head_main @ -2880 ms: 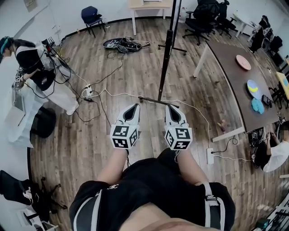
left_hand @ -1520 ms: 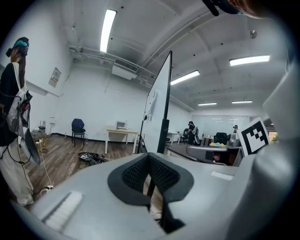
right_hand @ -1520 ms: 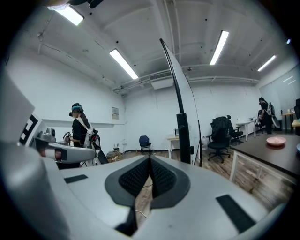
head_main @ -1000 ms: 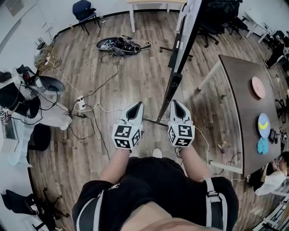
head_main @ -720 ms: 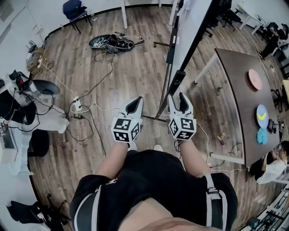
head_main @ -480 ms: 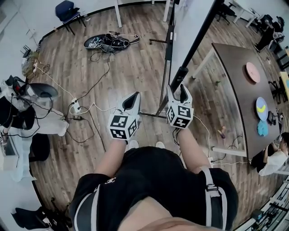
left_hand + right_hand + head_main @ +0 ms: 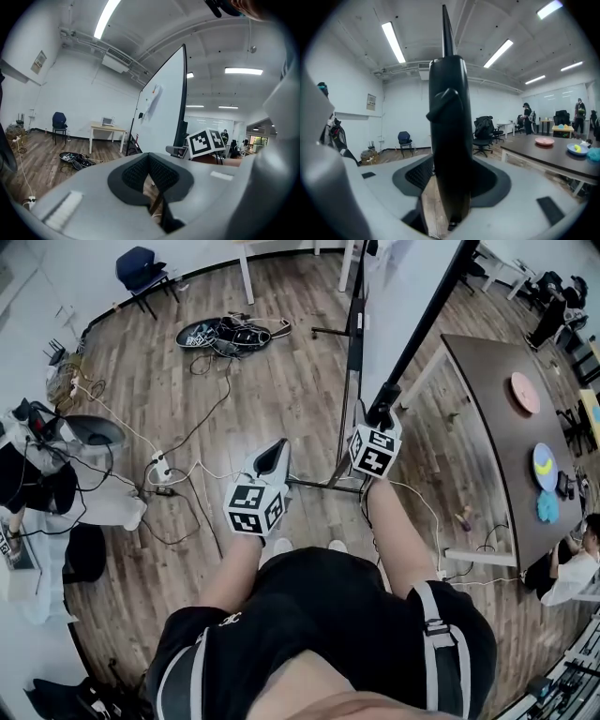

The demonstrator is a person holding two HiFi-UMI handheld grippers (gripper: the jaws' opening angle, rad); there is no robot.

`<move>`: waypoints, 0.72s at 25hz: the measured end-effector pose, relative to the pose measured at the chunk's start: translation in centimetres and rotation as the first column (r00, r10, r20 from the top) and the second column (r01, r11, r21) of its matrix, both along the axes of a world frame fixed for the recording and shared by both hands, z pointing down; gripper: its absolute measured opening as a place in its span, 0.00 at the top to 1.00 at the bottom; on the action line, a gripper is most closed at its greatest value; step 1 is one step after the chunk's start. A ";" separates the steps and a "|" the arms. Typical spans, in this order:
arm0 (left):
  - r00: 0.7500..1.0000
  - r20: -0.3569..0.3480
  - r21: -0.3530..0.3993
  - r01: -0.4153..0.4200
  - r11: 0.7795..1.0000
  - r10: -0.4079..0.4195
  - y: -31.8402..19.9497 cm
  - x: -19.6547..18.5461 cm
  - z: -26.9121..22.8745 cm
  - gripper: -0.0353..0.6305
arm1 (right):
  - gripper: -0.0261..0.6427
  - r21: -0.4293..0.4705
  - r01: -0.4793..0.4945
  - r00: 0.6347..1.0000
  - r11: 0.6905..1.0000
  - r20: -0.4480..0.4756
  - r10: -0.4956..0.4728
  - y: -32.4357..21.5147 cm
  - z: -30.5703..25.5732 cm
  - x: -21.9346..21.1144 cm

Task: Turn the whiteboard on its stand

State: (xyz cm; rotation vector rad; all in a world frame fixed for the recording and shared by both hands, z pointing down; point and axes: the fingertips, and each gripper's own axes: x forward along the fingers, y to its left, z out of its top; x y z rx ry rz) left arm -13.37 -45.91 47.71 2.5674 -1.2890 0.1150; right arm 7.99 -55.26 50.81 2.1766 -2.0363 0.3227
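Carefully, we should seat the black edge bar [image 7: 449, 131] of the whiteboard [image 7: 161, 108] deep between the just-opened jaws of our right gripper [image 7: 450, 176] before squeezing, while our left gripper [image 7: 149, 171] stays out of it, jaws together and empty.

This looks like an open office or lab room. It has a wooden floor [image 7: 262, 399], long ceiling lamps [image 7: 393, 42] and rolling office chairs [image 7: 483, 133]. A whiteboard [image 7: 161, 112] stands on its stand. Loose cables [image 7: 220, 334] and a power strip [image 7: 161, 468] lie at the left.
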 end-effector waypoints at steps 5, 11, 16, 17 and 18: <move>1.000 -0.002 -0.016 -0.024 1.000 0.024 -0.1 0.4 0.5 0.93 | 0.68 -0.071 -0.030 0.999 0.997 -0.040 0.027 -0.9 1.8 0.4; 0.998 0.001 -0.032 -0.060 0.998 0.060 -0.5 1.0 1.0 0.93 | 0.69 -0.021 0.008 0.999 1.000 -0.042 -0.009 -1.0 1.6 -0.1; 0.995 0.000 -0.032 -0.100 0.994 0.101 -0.4 2.0 1.3 0.93 | 0.70 -0.026 0.008 0.999 1.000 -0.045 -0.009 0.0 1.9 0.1; 0.994 0.000 -0.032 -0.111 0.993 0.111 -0.3 2.2 1.3 0.93 | 0.70 -0.025 0.005 0.999 1.000 -0.046 -0.006 0.4 1.9 0.3; 0.993 0.000 -0.031 -0.121 0.992 0.121 -0.2 2.4 1.4 0.93 | 0.70 -0.024 0.001 0.999 1.000 -0.046 -0.002 0.9 1.9 0.4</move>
